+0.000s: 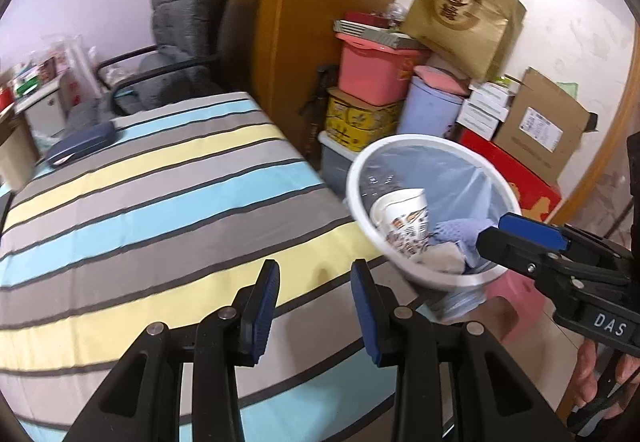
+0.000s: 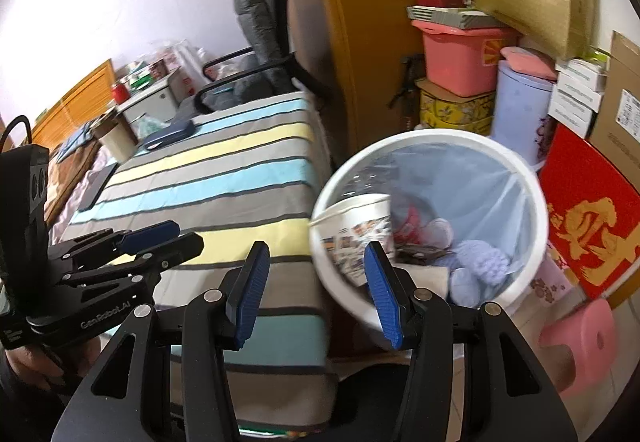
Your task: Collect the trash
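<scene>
Sitting at the foot of a striped bed [image 1: 160, 202] is one white round trash bin [image 1: 352, 198], lined with a thin, pale blue plastic bag [image 1: 460, 178]. Lying inside the bin are one printed paper cup [image 1: 404, 218] tipped on its side, a knitted lavender lump [image 1: 460, 234], a flat beige scrap [image 1: 436, 256], and, showing only in the right wrist view, something red [image 2: 412, 222] too blurred to name.

Going from left to right in the left wrist view, one dark blue flat case [image 1: 80, 146] is lying on the bedspread, one grey padded chair [image 1: 176, 42] is standing behind the bed, and one stack of boxes and tubs is crowding the corner, with one gold paper bag [image 1: 464, 14] sitting on top.

Two grippers are showing. The left gripper [image 1: 316, 306] is hanging over the bedspread with its ribbed blue pads [image 1: 264, 310] parted and nothing between them. The right gripper [image 2: 312, 290] is hovering at the near rim of the bin, its jaws parted wider, empty and touching nothing; the cup is merely showing behind one pad.

One pink plastic stool [image 2: 576, 346], rounded and smooth, is standing on the floor to the right of the bin.
</scene>
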